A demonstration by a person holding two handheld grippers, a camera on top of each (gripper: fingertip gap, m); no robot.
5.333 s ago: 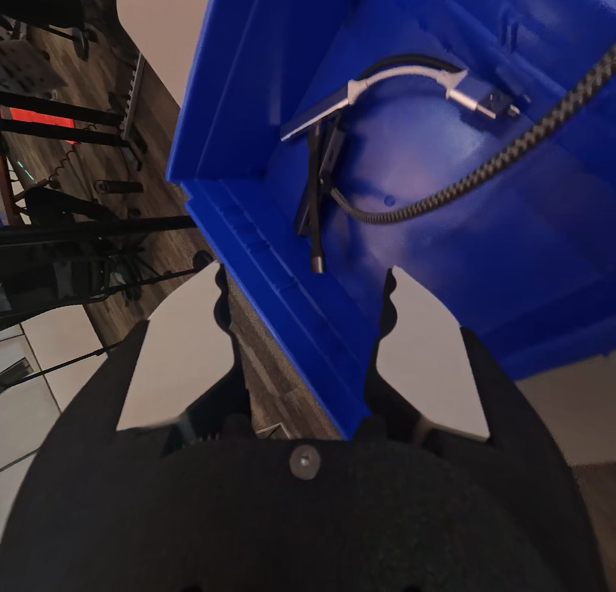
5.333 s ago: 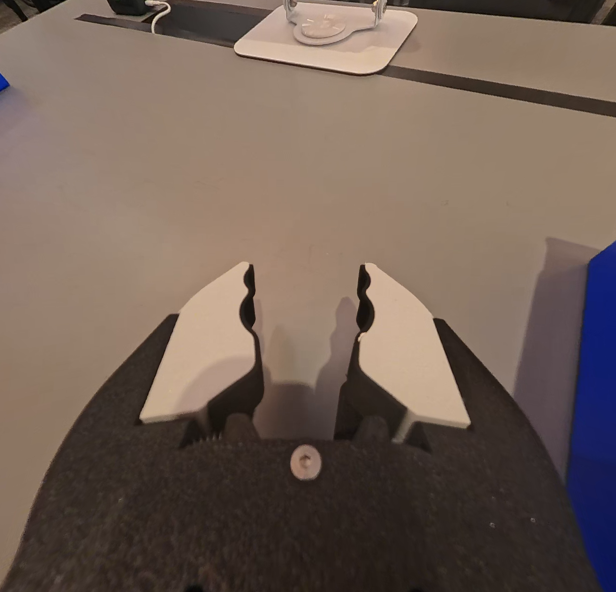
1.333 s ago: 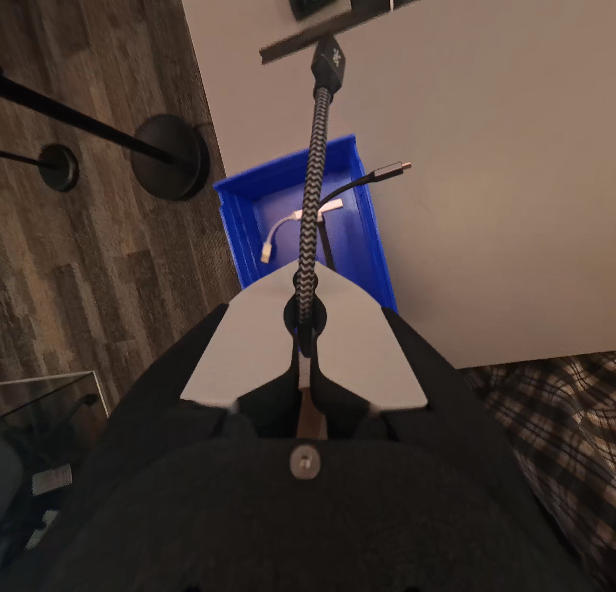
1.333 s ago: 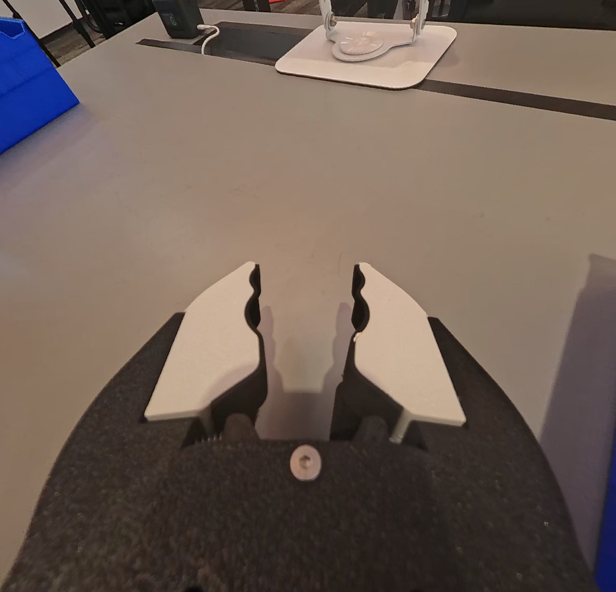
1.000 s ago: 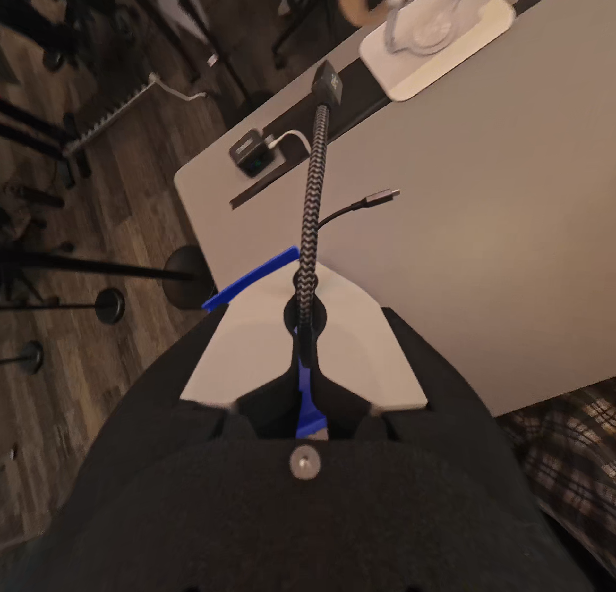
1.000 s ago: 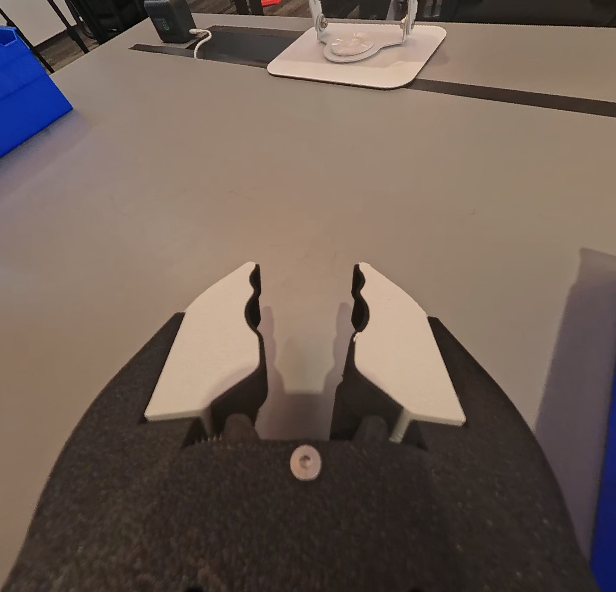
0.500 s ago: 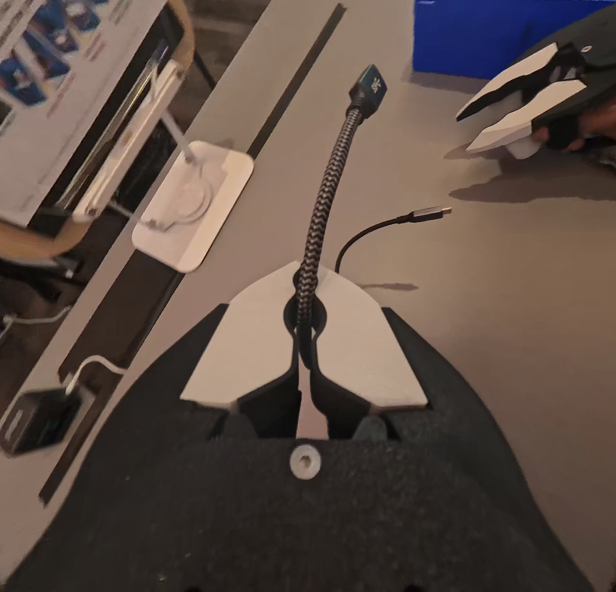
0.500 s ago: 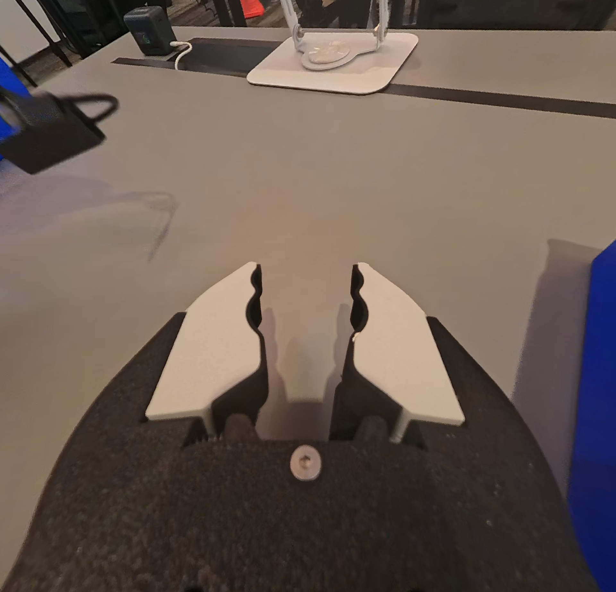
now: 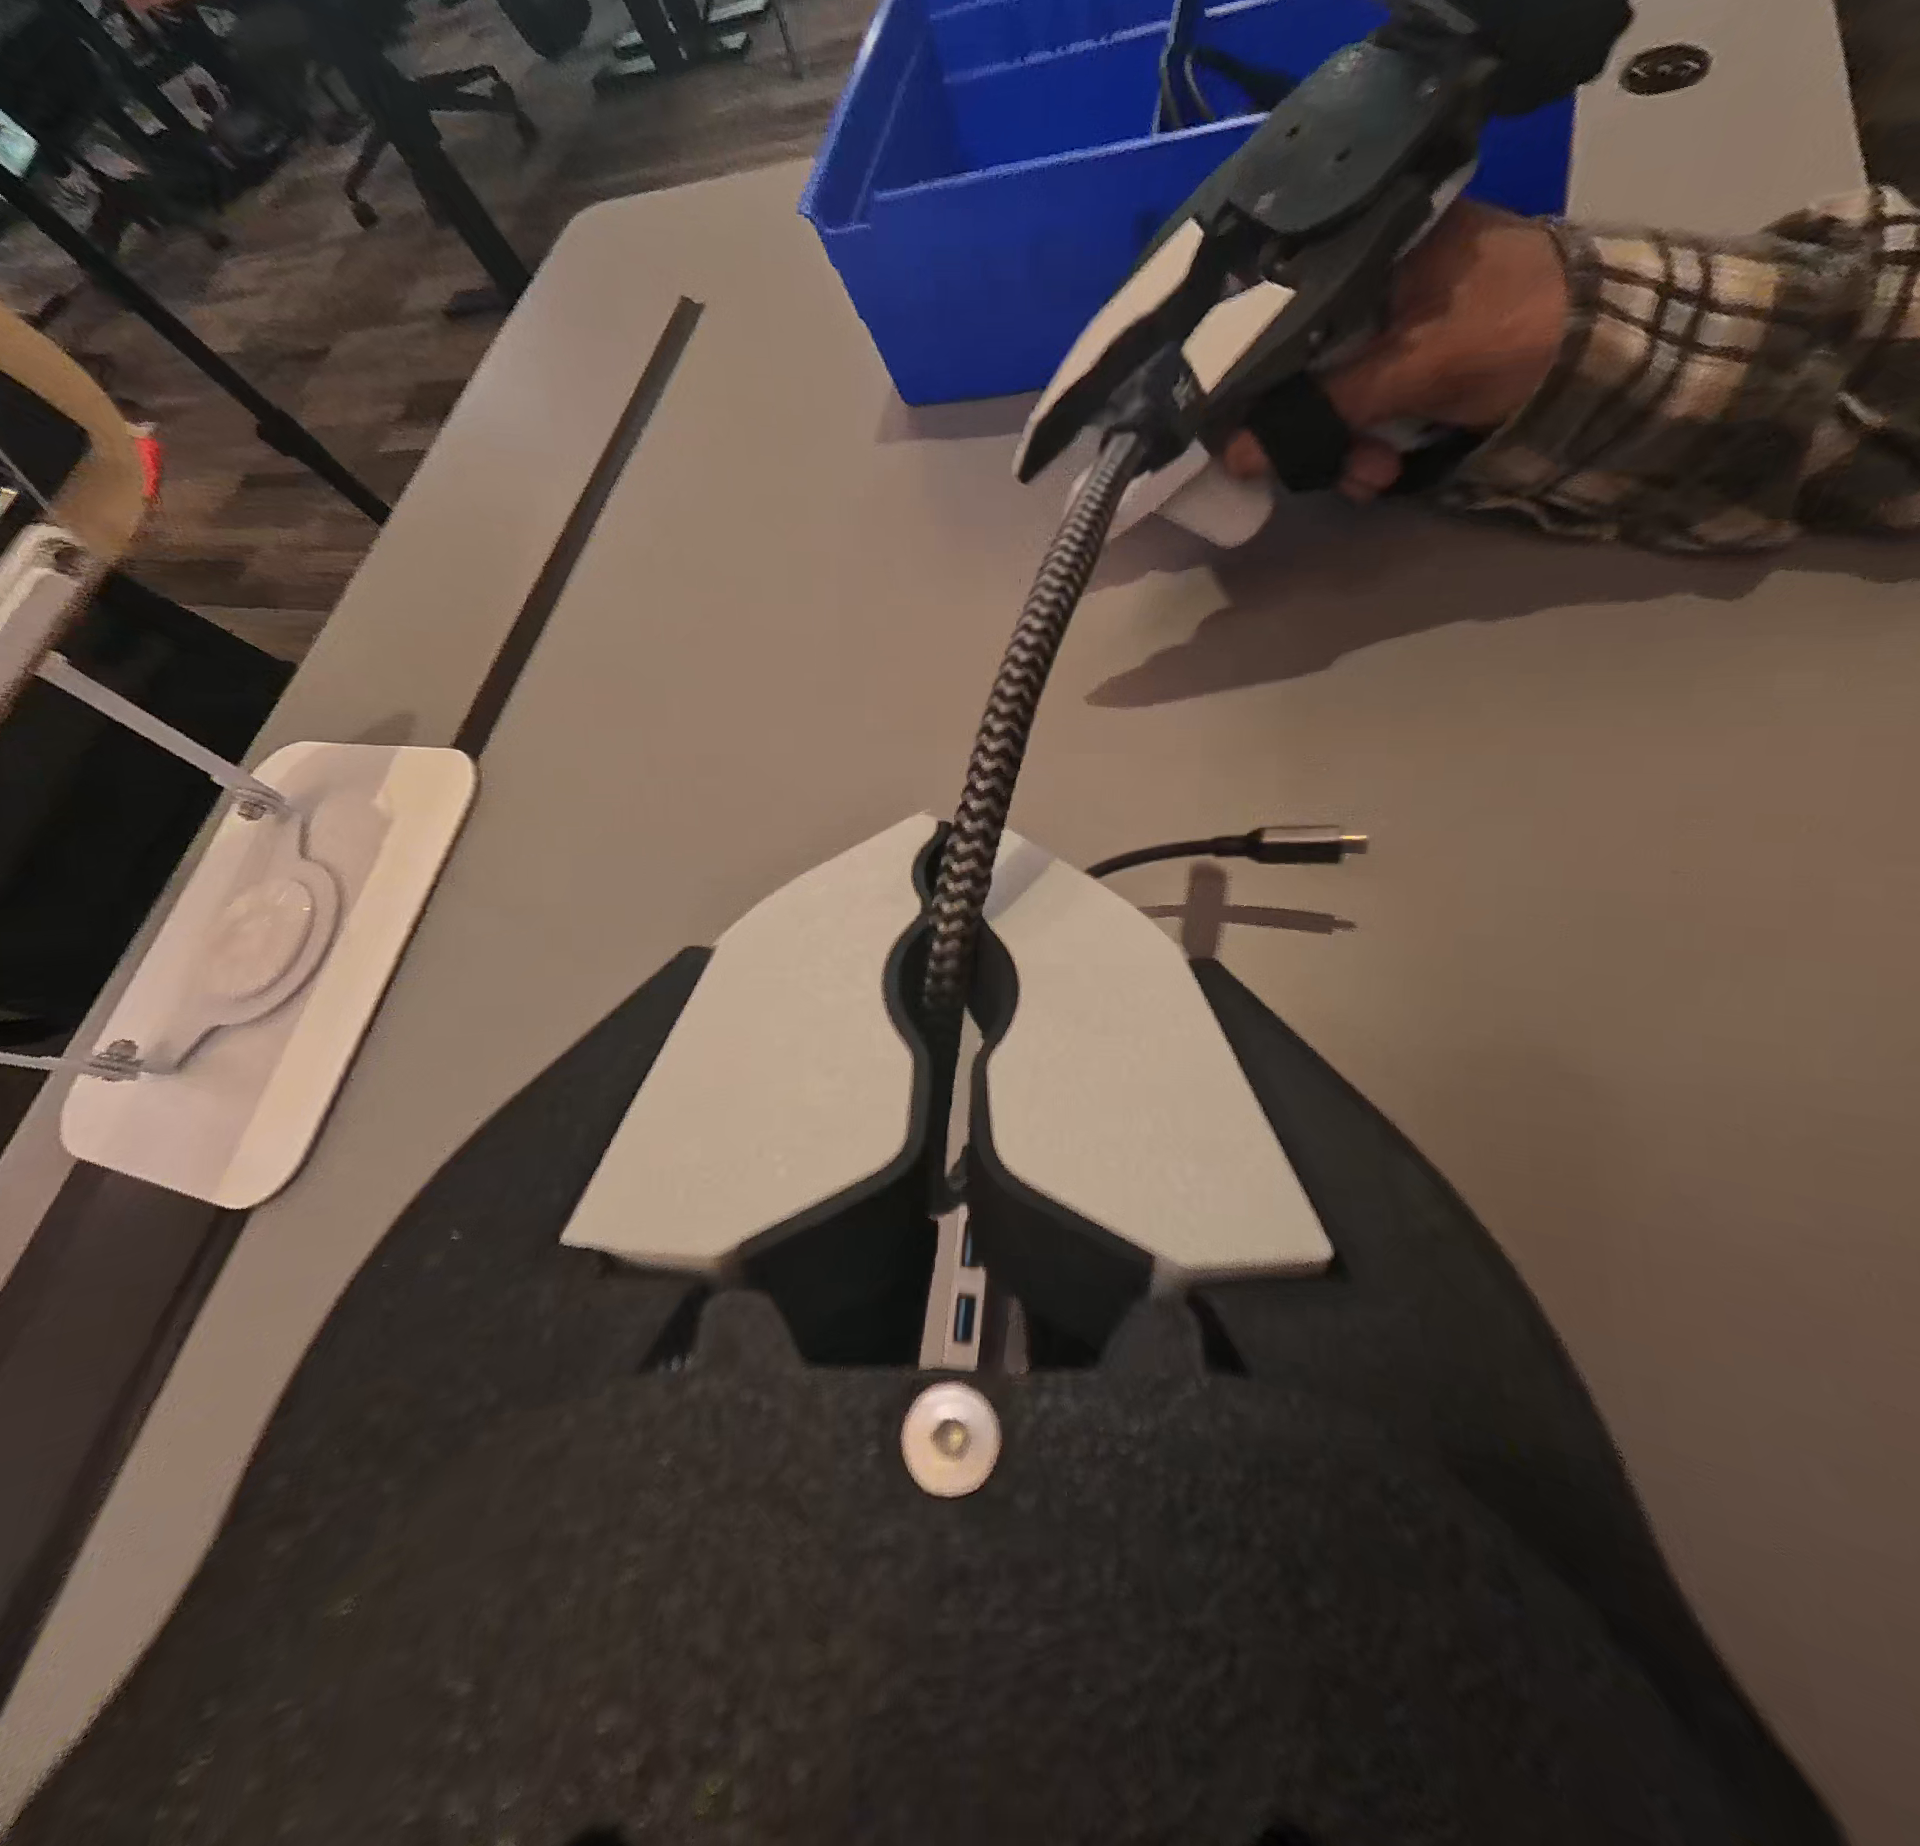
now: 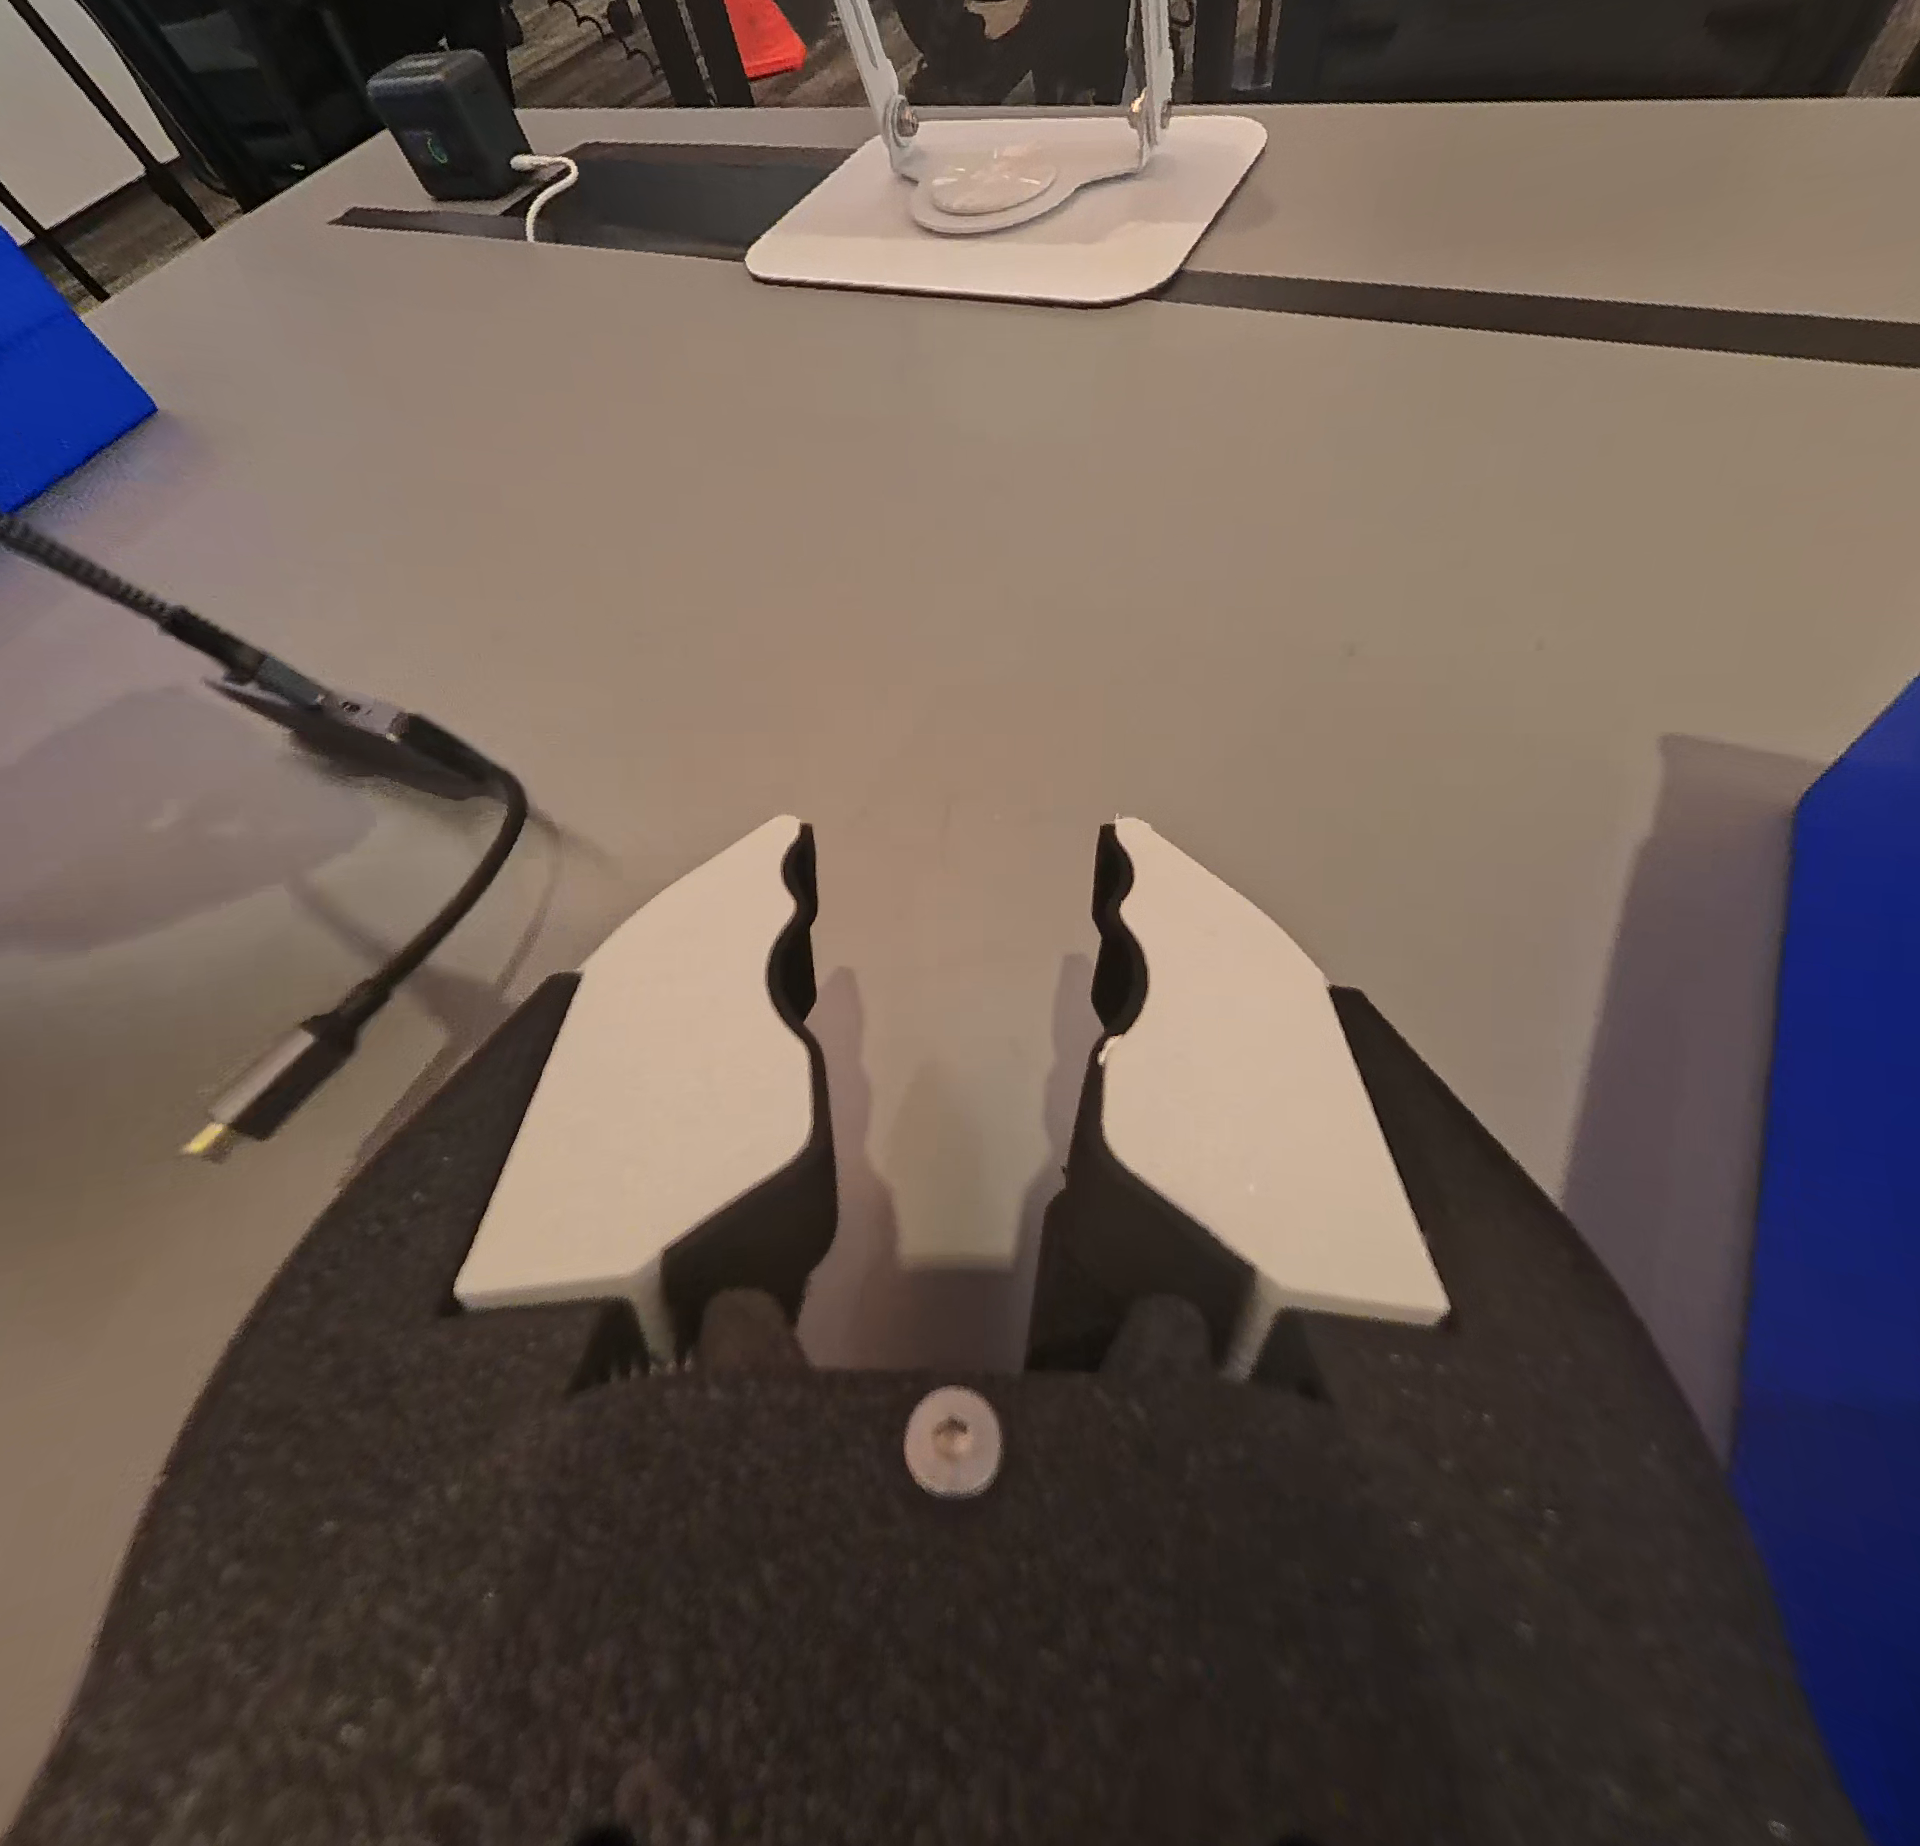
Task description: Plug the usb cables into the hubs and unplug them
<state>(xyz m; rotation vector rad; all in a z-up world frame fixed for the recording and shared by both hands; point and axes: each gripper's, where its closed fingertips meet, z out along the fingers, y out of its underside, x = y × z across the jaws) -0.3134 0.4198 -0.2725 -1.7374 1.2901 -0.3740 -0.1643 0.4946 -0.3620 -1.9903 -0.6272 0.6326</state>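
My left gripper (image 9: 961,840) is shut on a black-and-white braided USB cable (image 9: 1023,653). The cable's free plug (image 9: 1148,399) sticks up toward the right gripper (image 9: 1101,425). A silver hub with blue ports (image 9: 956,1297) shows in the gap behind my left fingers. Its thin black lead ends in a USB-C plug (image 9: 1299,842) just above the table. In the right wrist view the hub (image 10: 353,721), the braided cable (image 10: 104,581) and the USB-C plug (image 10: 265,1095) lie left of my right gripper (image 10: 951,835). That gripper is open, empty and low over the grey table (image 10: 1039,549).
A blue divided bin (image 9: 987,269) stands behind the right gripper and fills the right edge of the right wrist view (image 10: 1860,1069). Another blue bin's corner (image 10: 52,394) is at the far left. A white stand base (image 10: 1008,227) and a black charger (image 10: 447,123) sit along the table's dark slot. The left gripper's tips are roughly 20 cm from the right gripper's.
My left gripper closed on the braided cable in the blue bin, lifted it out with the hub, and swung over the table toward the right gripper. The right gripper stayed open and hardly moved.
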